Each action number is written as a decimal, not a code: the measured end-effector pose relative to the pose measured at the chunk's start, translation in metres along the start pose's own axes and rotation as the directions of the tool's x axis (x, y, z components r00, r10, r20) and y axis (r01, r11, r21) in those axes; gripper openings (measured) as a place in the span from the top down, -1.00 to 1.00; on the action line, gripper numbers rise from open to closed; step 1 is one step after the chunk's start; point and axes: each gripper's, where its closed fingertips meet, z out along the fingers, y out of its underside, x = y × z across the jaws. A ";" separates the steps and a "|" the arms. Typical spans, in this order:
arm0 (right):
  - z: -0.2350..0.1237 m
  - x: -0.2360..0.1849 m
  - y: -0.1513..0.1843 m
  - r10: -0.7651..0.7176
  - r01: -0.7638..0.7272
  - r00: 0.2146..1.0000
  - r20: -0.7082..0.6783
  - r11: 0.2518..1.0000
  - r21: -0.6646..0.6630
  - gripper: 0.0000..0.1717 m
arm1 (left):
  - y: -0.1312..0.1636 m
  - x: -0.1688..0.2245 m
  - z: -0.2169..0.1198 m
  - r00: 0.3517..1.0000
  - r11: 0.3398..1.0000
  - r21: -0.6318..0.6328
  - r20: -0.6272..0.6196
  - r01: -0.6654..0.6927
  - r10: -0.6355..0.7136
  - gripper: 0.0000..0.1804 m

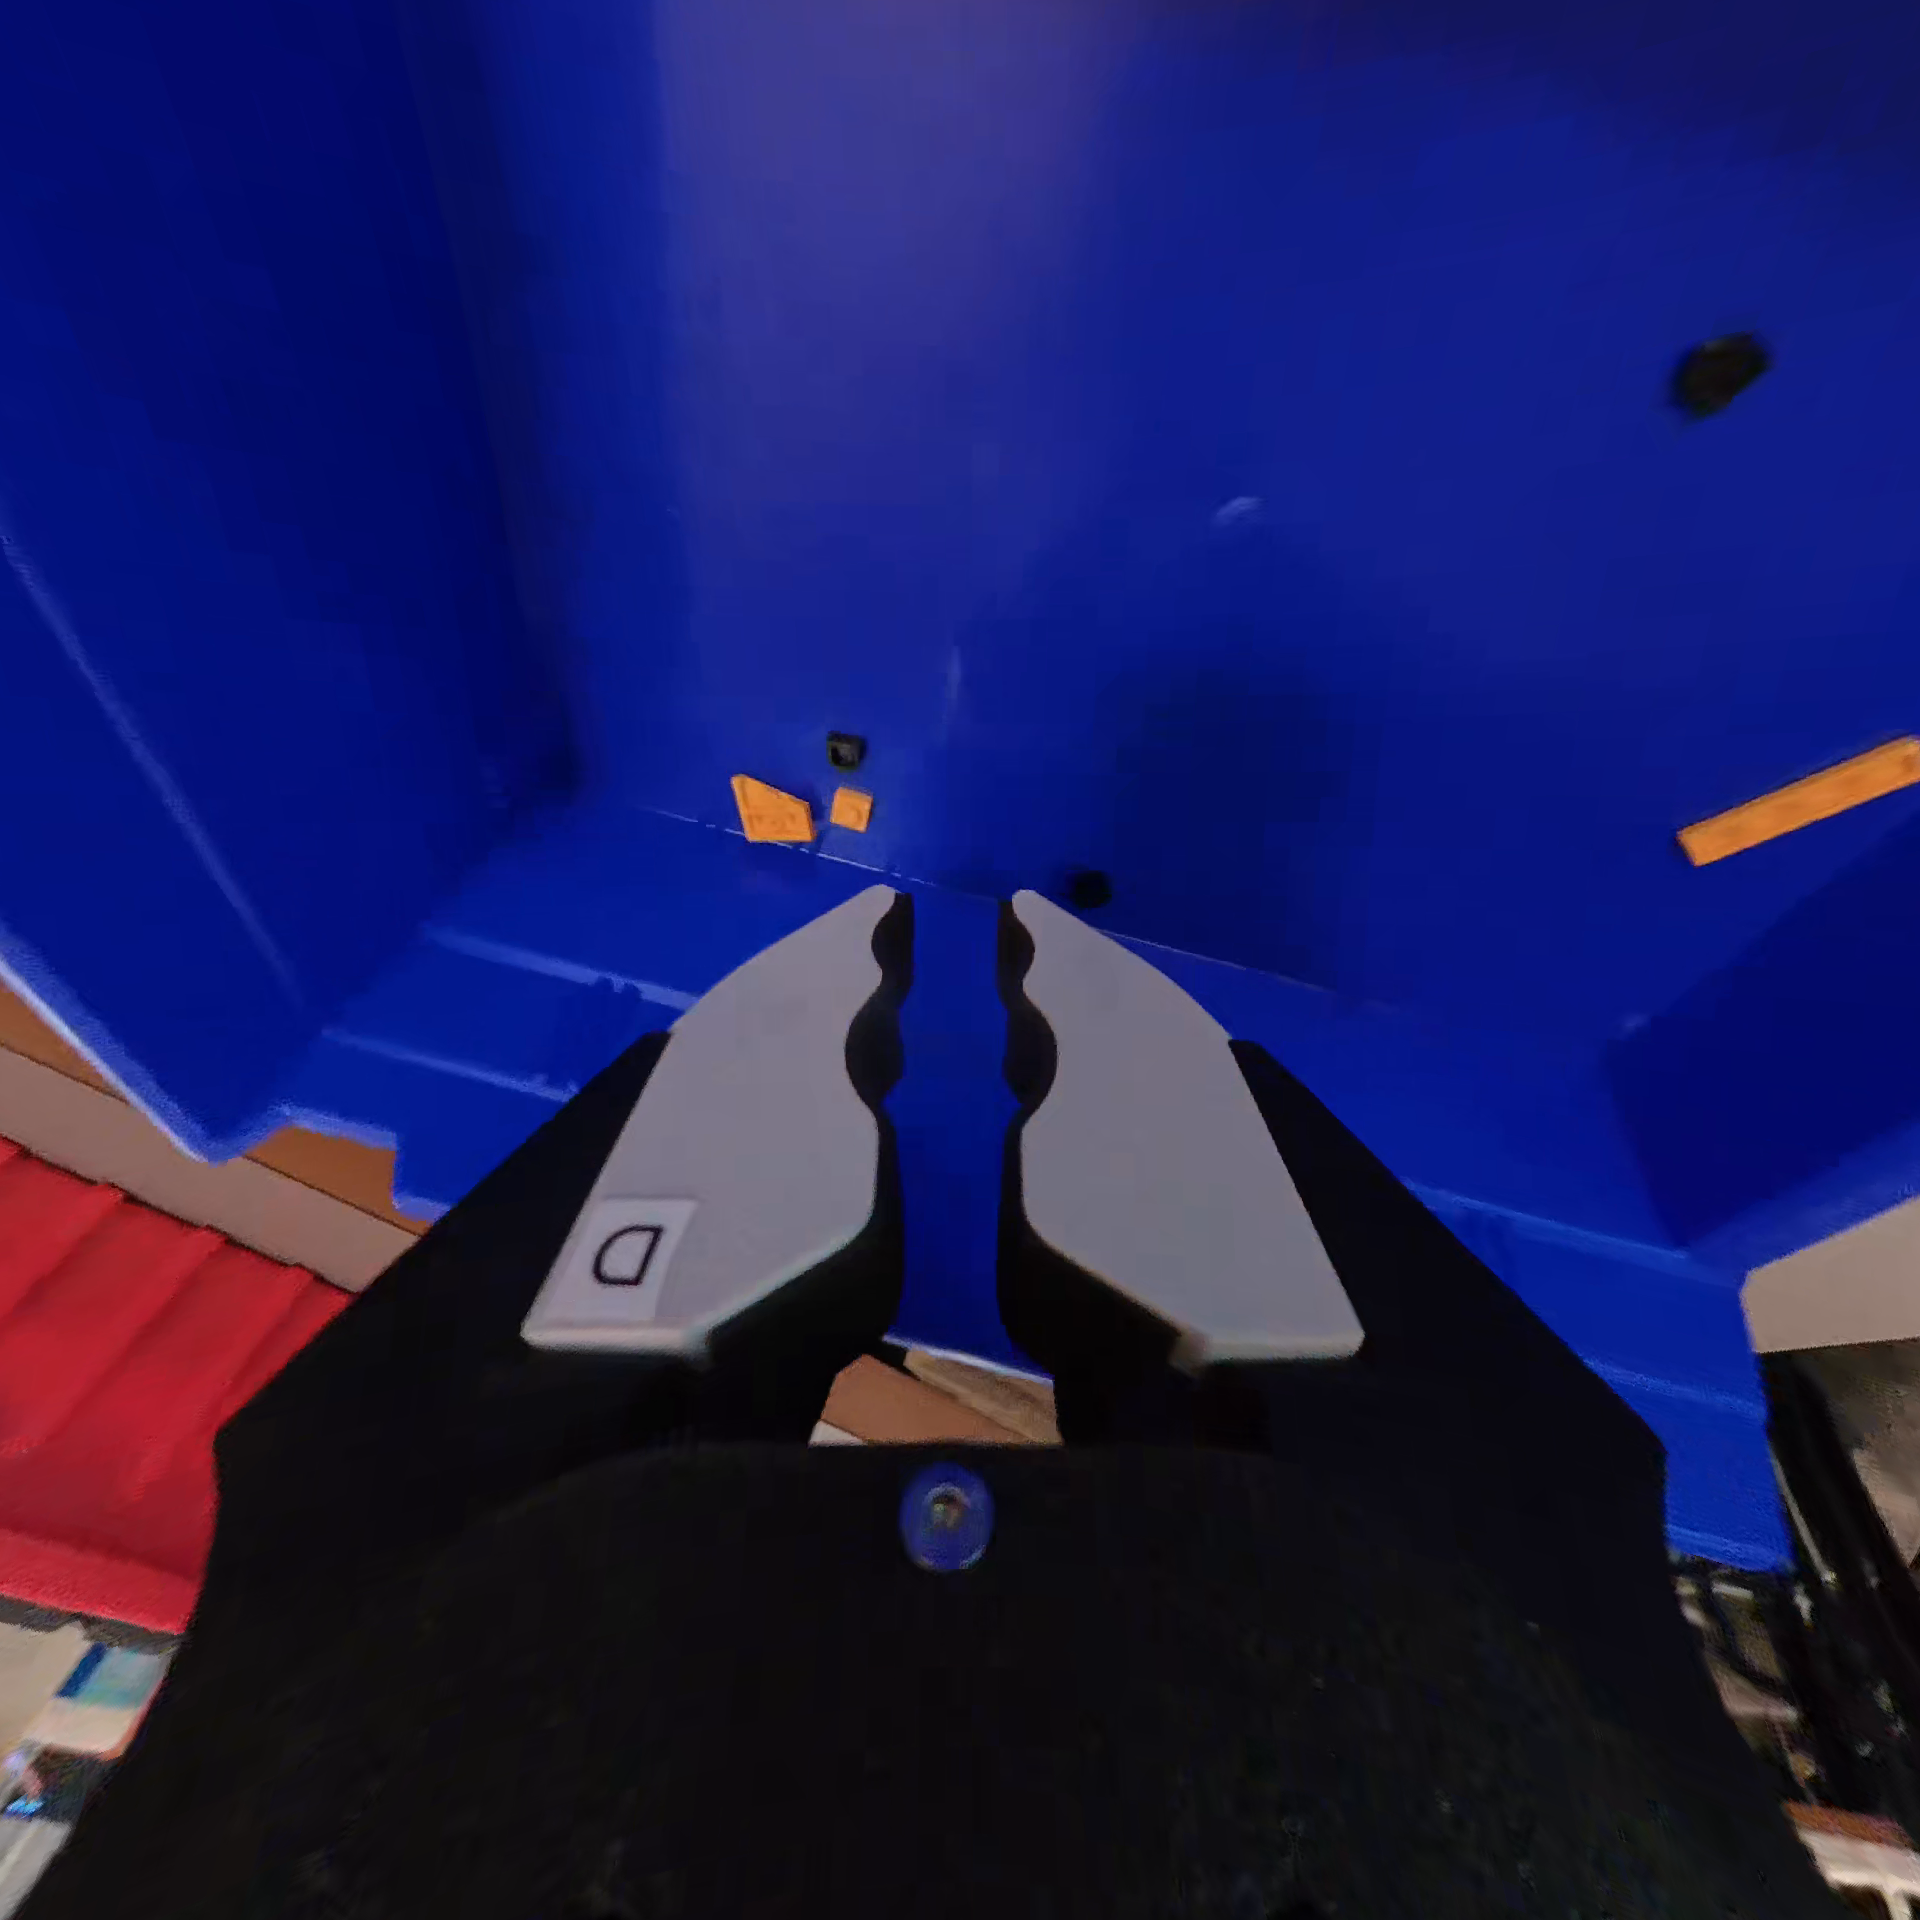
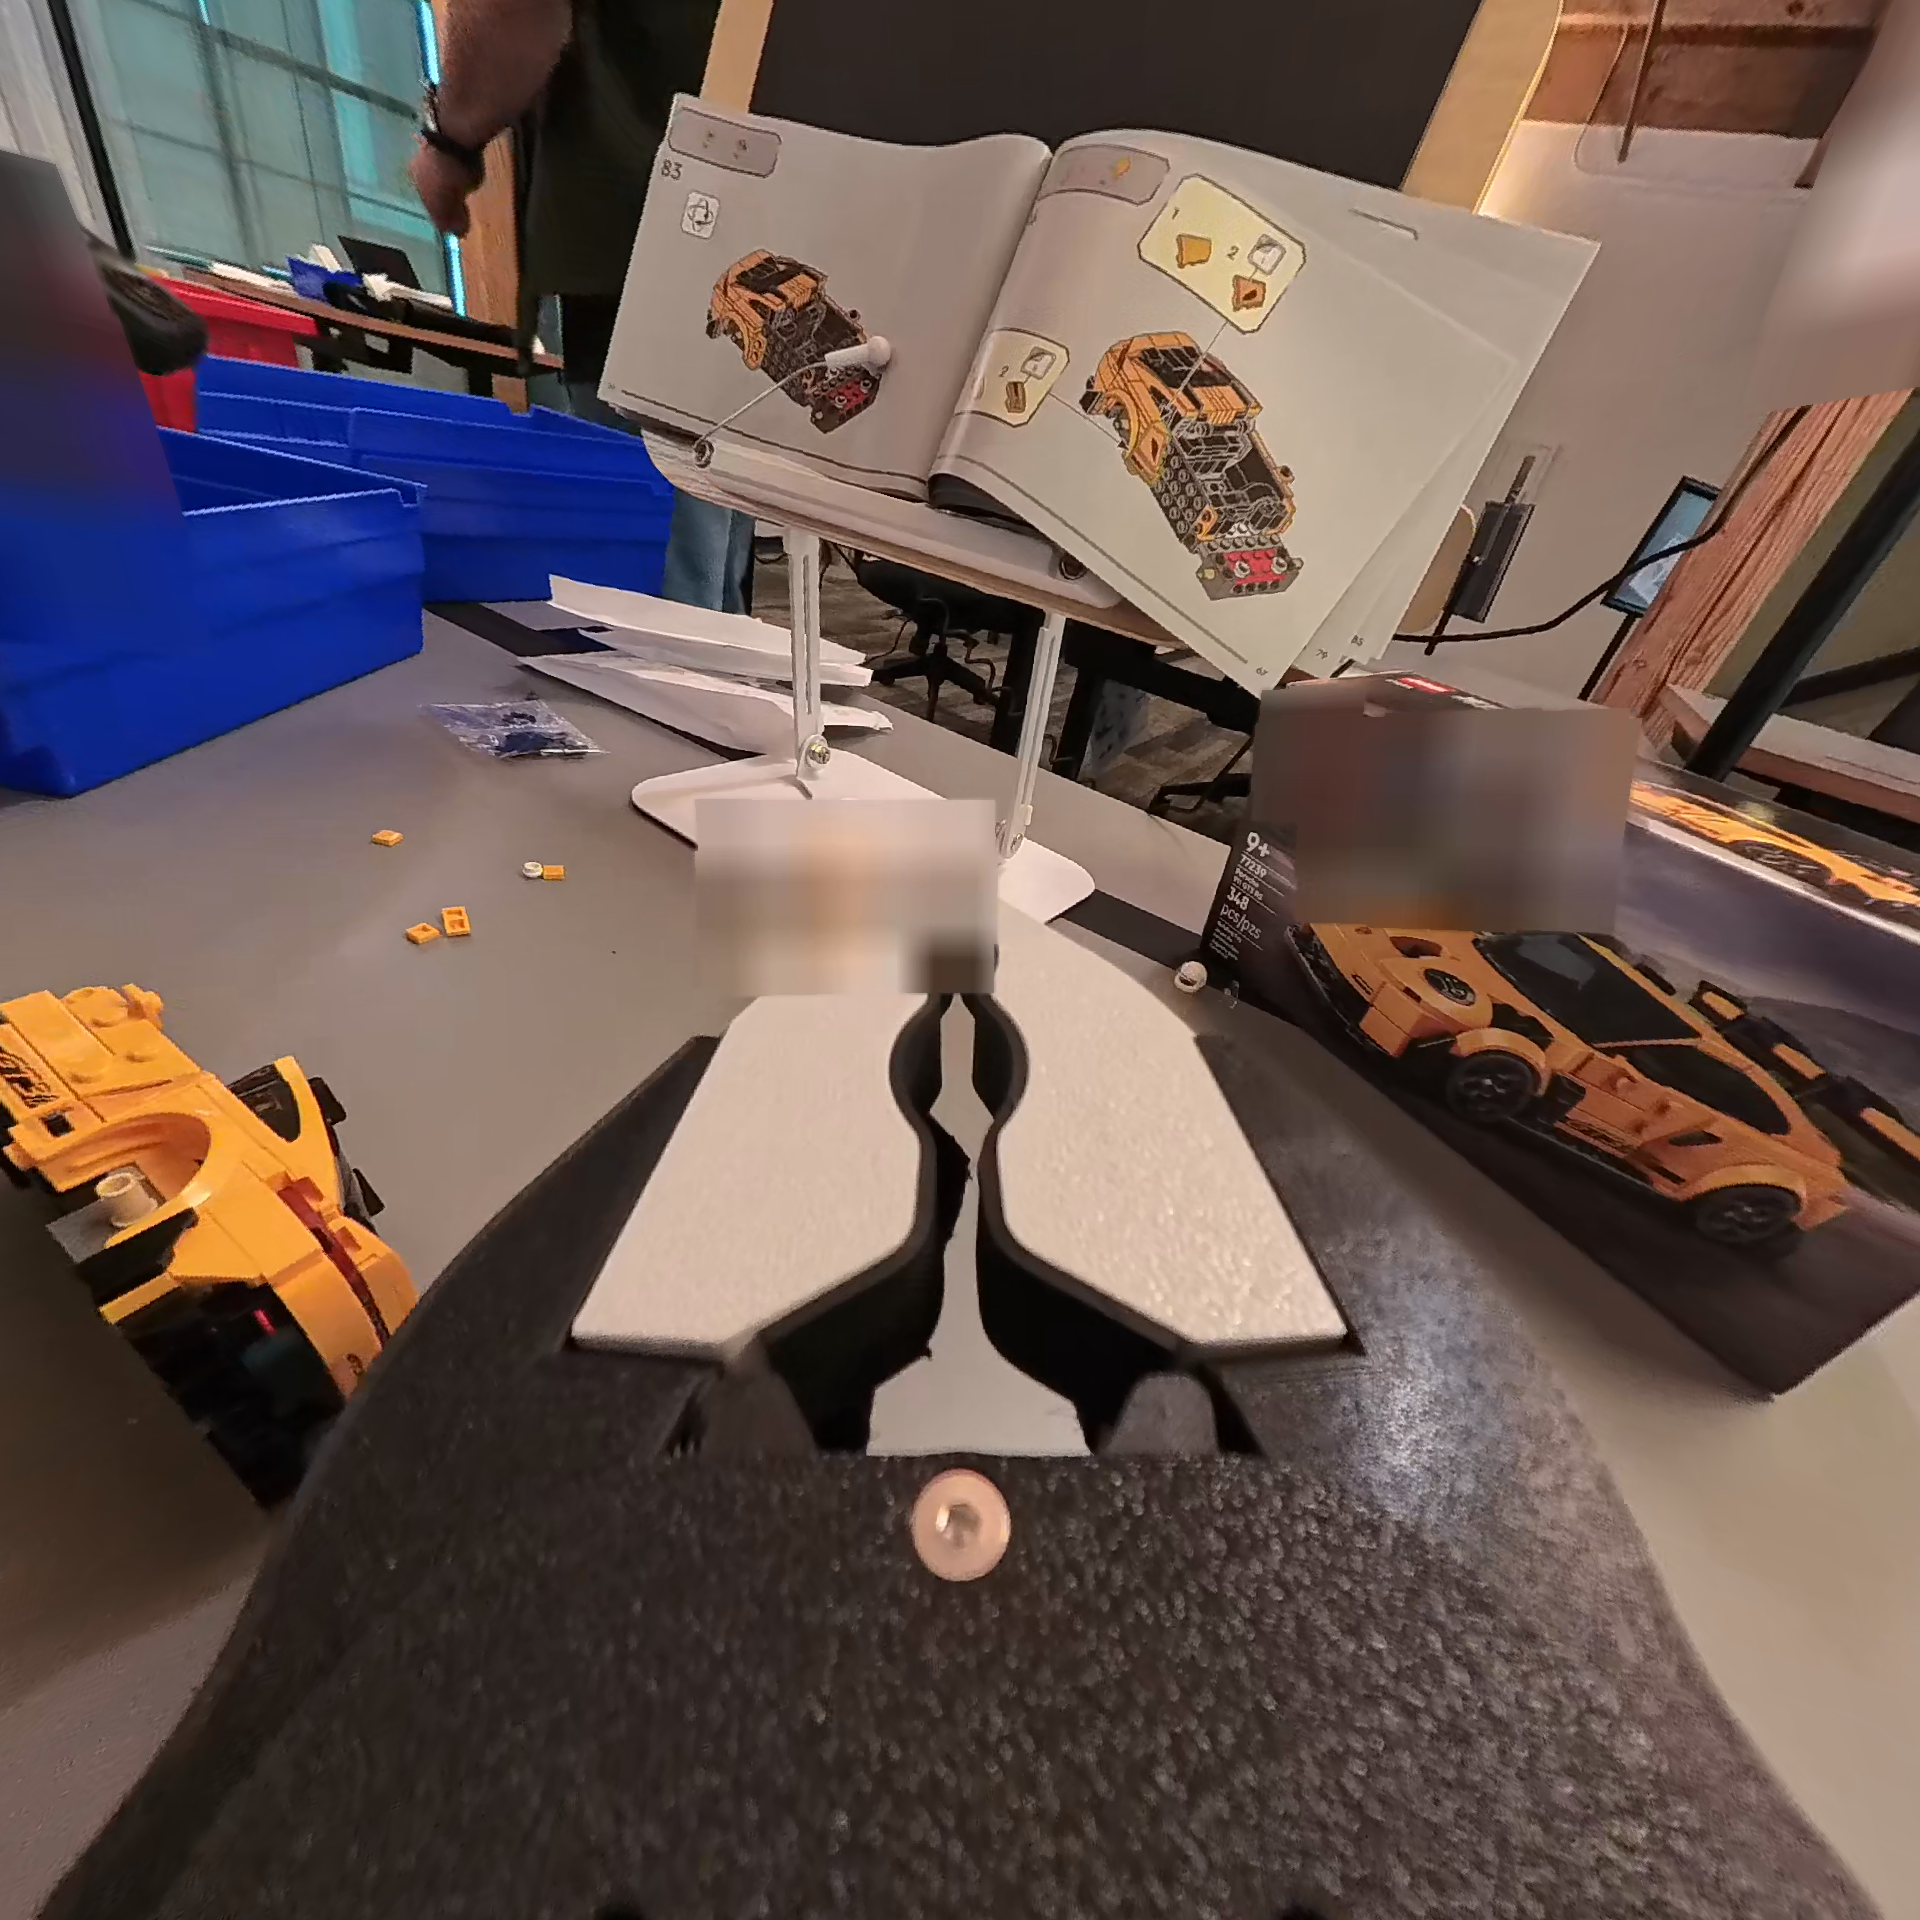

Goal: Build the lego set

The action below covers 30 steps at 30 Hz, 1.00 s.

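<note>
With my left claw (image 1: 956, 899) poked over the rim of a blue plastic bin (image 1: 1143, 468), its jaws stand a little apart w/ only bin floor showing between them, nothing gripped. Just past the tips, centre-left of frame, lie an orange wedge plate (image 1: 771, 808) and a small orange square tile (image 1: 851, 809), a tiny black piece (image 1: 845, 749) above them; another black bit (image 1: 1088, 888) sits right by my right fingertip. A long orange plate (image 1: 1803, 800) is at the right edge.

My right claw (image 2: 956, 997) hovers over the grey table (image 2: 312, 1039); pads look pressed together, but the very tips are under a blur patch. Lower left: part-built yellow brick car (image 2: 187, 1195). Right: the set's box (image 2: 1558, 1091). Top centre: open instruction booklet (image 2: 1039, 343) on a white stand (image 2: 810, 675). Loose orange tiles (image 2: 442, 925) mid-left, more blue bins (image 2: 312, 582) upper left.
</note>
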 end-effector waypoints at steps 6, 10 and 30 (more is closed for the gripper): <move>0.001 0.001 0.003 0.001 -0.001 1.000 0.002 1.000 -0.010 1.00 | 0.004 -0.013 0.019 0.996 0.989 -0.120 0.009 -0.092 0.093 0.77; 0.002 0.002 0.005 0.007 -0.007 1.000 0.005 1.000 -0.018 1.00 | 0.006 -0.018 0.028 0.990 0.975 -0.178 -0.001 -0.136 0.138 0.75; 0.003 0.006 0.010 0.034 -0.034 0.999 0.006 0.999 -0.033 1.00 | 0.003 -0.012 0.042 0.986 0.968 -0.188 -0.073 -0.164 0.153 0.91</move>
